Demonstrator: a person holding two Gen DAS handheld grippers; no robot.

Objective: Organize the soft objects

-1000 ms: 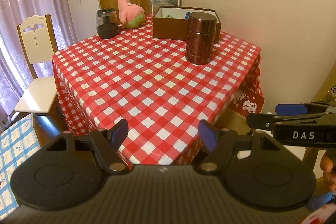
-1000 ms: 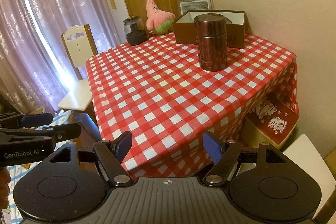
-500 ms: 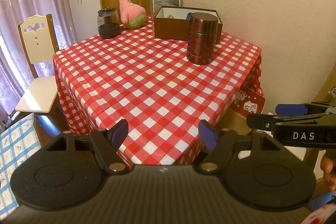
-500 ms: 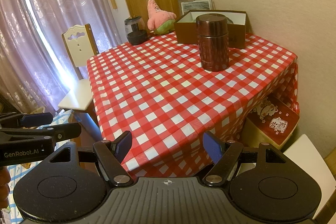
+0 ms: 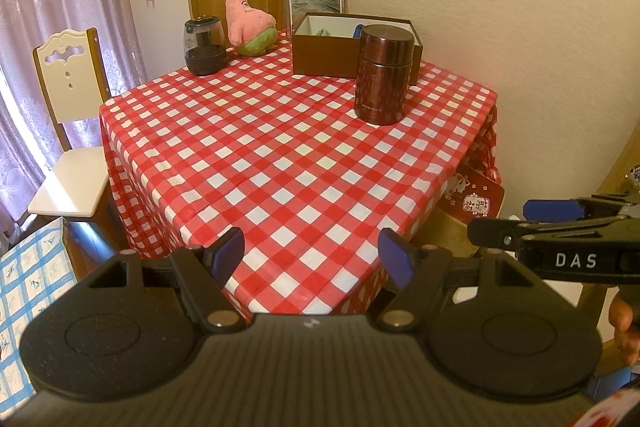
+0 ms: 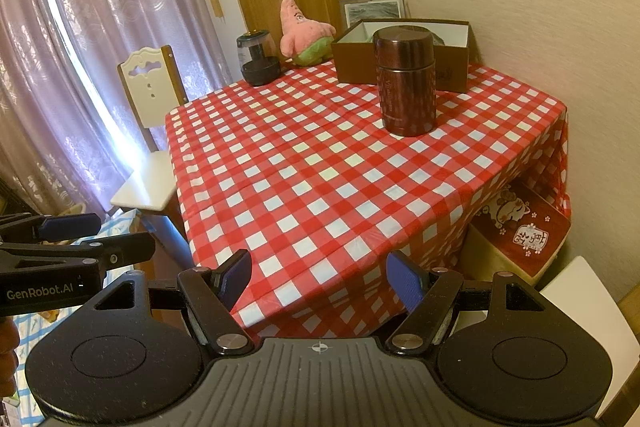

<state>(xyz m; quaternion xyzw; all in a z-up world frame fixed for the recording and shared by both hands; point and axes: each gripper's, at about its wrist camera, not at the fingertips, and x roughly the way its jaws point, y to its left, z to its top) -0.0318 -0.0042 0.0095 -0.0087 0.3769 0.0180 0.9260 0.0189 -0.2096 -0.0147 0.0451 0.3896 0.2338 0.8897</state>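
At the table's far edge, the pink plush (image 5: 250,23) sits well beyond both empty, spread hand-held grippers (image 5: 312,259).

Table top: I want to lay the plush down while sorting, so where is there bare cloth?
The checked cloth lies bare from the near edge up to the brown canister. Another bare strip runs left of the canister, in front of the dark jar. The far edge is crowded: jar, pink plush, open brown box.
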